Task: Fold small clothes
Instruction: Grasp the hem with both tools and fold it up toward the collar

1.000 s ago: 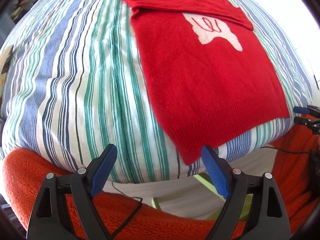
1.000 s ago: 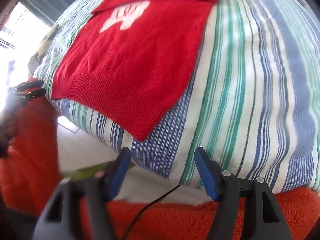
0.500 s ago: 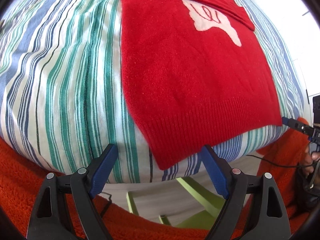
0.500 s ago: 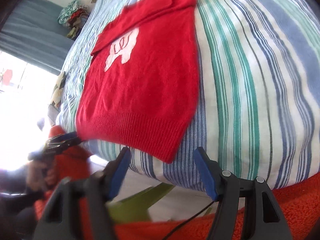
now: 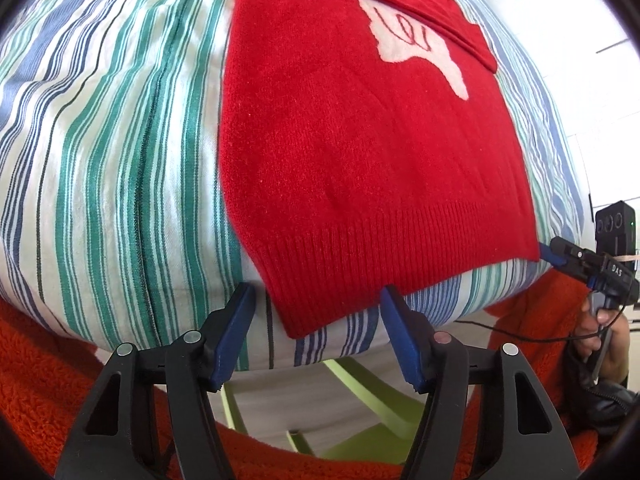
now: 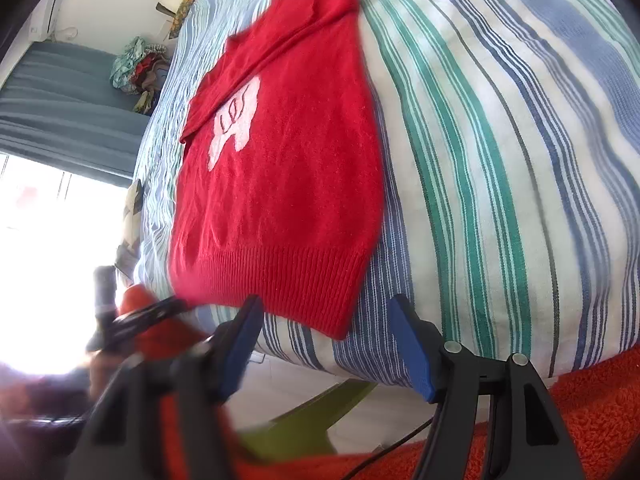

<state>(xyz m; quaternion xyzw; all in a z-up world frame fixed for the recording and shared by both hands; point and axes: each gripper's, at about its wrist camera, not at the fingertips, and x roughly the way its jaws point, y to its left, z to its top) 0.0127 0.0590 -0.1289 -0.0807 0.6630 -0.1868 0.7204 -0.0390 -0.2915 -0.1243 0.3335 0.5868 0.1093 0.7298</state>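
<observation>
A small red knit sweater [image 5: 360, 140] with a white motif lies flat on the striped bed sheet [image 5: 112, 128], sleeves folded across its top, ribbed hem at the near bed edge. My left gripper [image 5: 316, 300] is open, its blue pads on either side of the hem's near left corner. My right gripper [image 6: 326, 312] is open around the hem's right corner [image 6: 340, 320]. The sweater [image 6: 280, 168] fills the middle of the right wrist view. The right gripper also shows in the left wrist view [image 5: 560, 252], at the far hem corner.
The bed edge runs just in front of both grippers. A lime green chair [image 5: 360, 412] stands below the edge. Orange fleece sleeves [image 5: 48, 380] frame the bottom. A clothes pile [image 6: 138, 68] lies at the far side by a bright window [image 6: 48, 240].
Both grippers have moved forward and in toward the hem. Each now has an open jaw around one of the two hem corners. The sweater has not moved.
</observation>
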